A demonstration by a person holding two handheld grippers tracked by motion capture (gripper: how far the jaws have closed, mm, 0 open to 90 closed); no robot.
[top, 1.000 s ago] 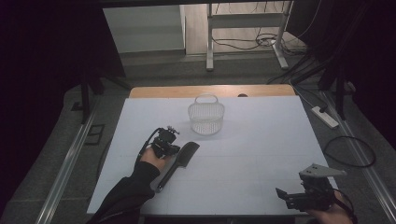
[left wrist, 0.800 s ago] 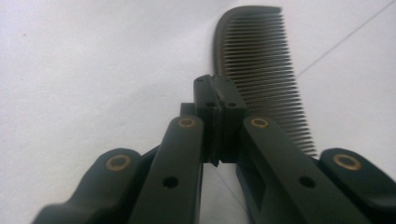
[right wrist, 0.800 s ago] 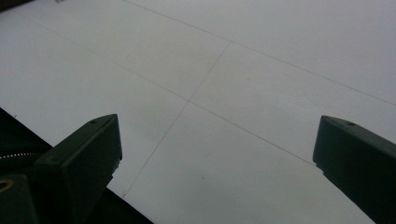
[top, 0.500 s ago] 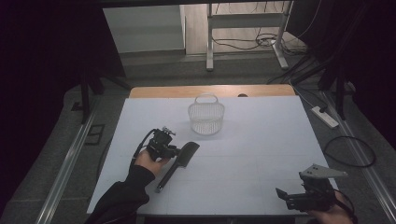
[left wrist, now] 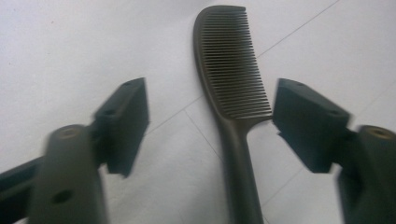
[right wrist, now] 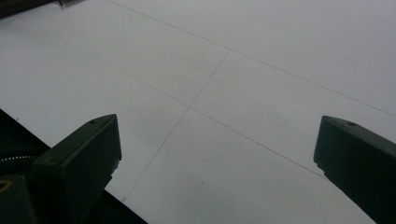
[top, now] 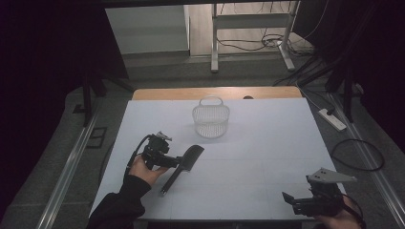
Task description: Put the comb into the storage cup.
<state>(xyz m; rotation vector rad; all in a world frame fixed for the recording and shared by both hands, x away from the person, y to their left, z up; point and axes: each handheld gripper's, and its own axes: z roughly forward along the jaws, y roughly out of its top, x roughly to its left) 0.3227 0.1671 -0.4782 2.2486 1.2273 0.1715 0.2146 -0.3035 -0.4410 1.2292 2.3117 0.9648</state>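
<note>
White tabletop [top: 267, 157], dark room around it. Comb [top: 184, 167] lies flat left of centre, near the wire basket [top: 211, 121] but apart from it. Left gripper [left wrist: 210, 126] has just been opening its fingers; they straddle the comb neck without touching. Right gripper [right wrist: 217, 154] wide open, holding nothing. Comb reads as released; basket placement undone. Long axis diagonal, toothed head toward basket, handle toward person.
</note>
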